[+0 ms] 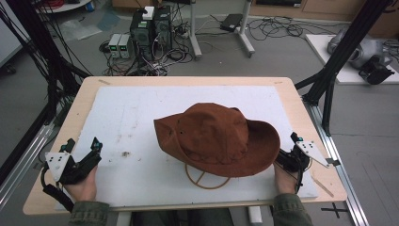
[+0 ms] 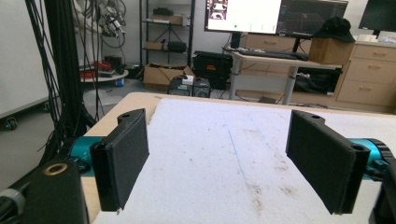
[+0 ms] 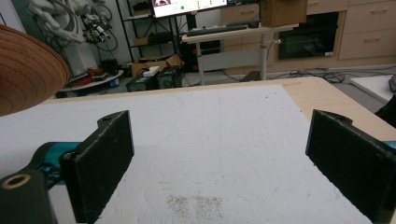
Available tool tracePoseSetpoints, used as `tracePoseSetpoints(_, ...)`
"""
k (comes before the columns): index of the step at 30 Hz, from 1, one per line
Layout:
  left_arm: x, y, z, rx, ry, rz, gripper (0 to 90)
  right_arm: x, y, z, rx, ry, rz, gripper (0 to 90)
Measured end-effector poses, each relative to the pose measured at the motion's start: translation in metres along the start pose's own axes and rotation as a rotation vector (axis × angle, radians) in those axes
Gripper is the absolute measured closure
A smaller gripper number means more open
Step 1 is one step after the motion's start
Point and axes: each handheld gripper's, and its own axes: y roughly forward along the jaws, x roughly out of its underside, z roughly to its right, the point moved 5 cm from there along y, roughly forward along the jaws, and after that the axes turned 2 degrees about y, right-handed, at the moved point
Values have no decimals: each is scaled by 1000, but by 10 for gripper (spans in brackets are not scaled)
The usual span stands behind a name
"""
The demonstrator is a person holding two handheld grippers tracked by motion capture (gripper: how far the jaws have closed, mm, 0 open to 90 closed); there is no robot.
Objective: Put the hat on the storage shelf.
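A brown suede wide-brimmed hat (image 1: 216, 139) rests in the middle of the table on a thin wooden ring stand (image 1: 204, 180) that shows under its near brim. My left gripper (image 1: 83, 145) lies at the near left of the white mat, well apart from the hat. In the left gripper view its jaws (image 2: 224, 154) stand wide open over bare mat. My right gripper (image 1: 288, 147) sits just right of the hat's brim. Its jaws (image 3: 224, 158) are open with nothing between them, and the hat's brim (image 3: 23, 70) hangs at the upper left.
A white foam mat (image 1: 141, 117) covers most of the wooden table (image 1: 301, 108), with a small dark stain (image 1: 126, 153) near the left gripper. Black frame posts (image 1: 339, 52) stand beside the table. Computers and cables (image 1: 146, 33) lie on the floor beyond it.
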Motion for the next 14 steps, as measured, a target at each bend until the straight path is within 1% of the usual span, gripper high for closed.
tracePoseSetpoints(6, 1, 2, 1, 11, -8, -5, 216, 1, 0, 0, -1, 3, -6, 69)
tracePoseSetpoints(9, 1, 2, -2, 5, -17, -8, 217, 2, 0, 1, -1, -1, -6, 69)
tracePoseSetpoints(11, 1, 2, -3, 1, -31, -4, 218, 2, 0, 1, -2, 2, -9, 69)
tracePoseSetpoints(14, 1, 2, -3, 2, -30, -6, 217, 2, 1, 2, 3, 1, -6, 69)
